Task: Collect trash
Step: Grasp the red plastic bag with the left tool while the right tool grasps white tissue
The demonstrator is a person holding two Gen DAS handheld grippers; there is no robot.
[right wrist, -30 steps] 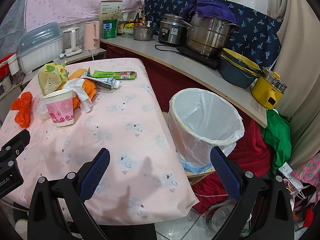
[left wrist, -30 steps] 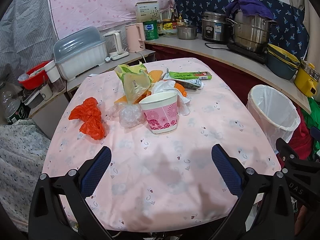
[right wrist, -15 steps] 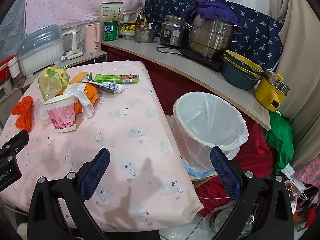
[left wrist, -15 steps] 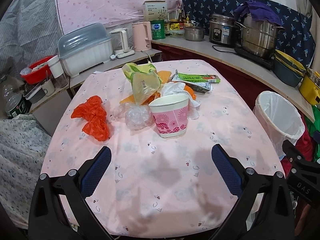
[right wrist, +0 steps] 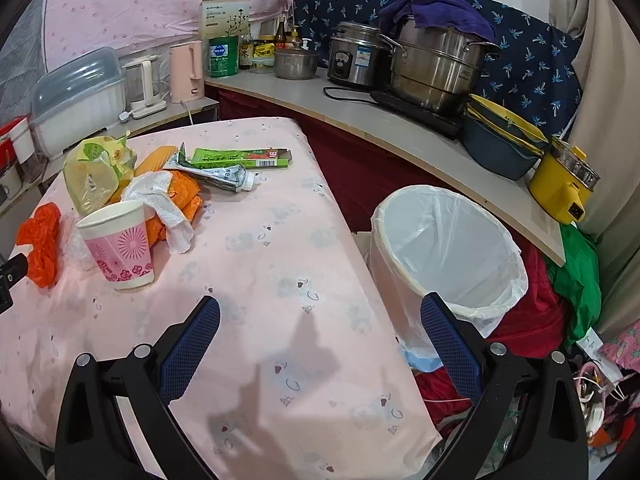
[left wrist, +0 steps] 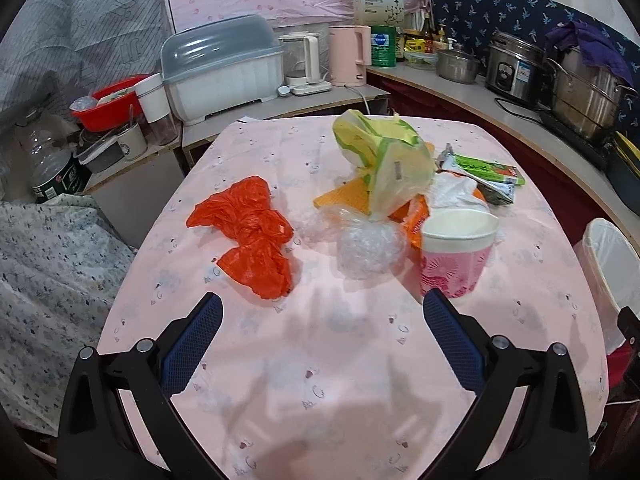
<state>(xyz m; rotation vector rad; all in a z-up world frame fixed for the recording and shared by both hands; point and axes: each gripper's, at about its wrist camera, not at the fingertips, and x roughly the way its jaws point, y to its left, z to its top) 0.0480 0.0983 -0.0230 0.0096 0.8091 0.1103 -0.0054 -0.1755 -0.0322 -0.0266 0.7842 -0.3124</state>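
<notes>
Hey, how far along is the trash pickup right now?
Nothing looks collected: the lined bin appears empty. Nothing is in hand; the left gripper and right gripper are both open. Left on the table: the orange bag, pink cup, tissue and wrappers.

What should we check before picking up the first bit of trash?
1. Left gripper open and holding nothing: ok.
2. Right gripper open and holding nothing: ok.
3. Bin lined with a bag, beside the table: ok.
4. Bin has room: ok, looks empty.
5. Orange bag and clear bag lie just ahead of the left gripper, nothing on top: ok.
6. Pink cup upright; anything inside: cannot tell.
</notes>
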